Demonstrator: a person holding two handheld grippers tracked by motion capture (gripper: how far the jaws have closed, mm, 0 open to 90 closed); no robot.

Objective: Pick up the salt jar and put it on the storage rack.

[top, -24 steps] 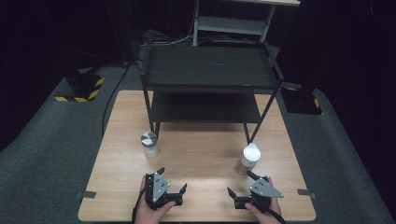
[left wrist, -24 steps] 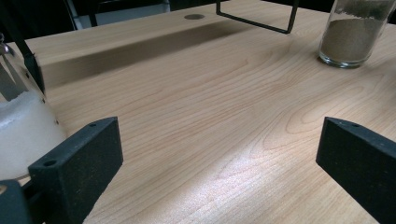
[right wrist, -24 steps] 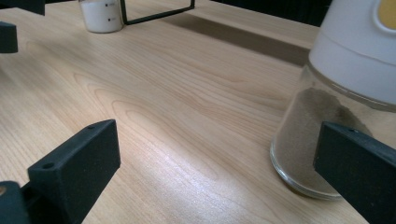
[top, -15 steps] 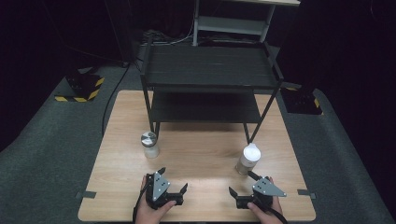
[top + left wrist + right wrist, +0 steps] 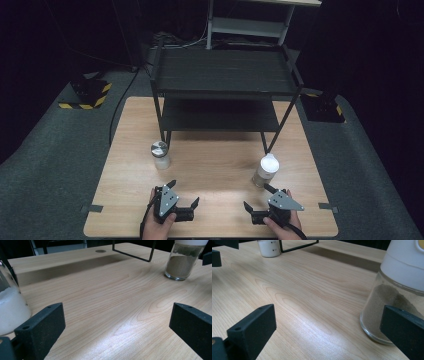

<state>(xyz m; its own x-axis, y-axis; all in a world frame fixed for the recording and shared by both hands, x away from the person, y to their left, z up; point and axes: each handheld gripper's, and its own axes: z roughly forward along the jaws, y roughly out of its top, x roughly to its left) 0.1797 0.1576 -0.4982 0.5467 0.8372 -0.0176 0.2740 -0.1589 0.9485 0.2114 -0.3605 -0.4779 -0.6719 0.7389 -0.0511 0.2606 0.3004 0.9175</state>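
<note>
You held both claws — left claw (image 5: 186, 194), right claw (image 5: 256, 200) — wide and empty at the tabletop's (image 5: 215, 165) near edge; next probably a jar (image 5: 265, 171).

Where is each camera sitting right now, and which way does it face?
High view: above the person's side, looking forward and down at the table, black shelf rack, both hands, left tool, right tool.
Left gripper view: rides the left tool, facing across to the brown spice jar.
Right gripper view: rides the right tool, facing the white-powder jar.
All share both jars.
</note>
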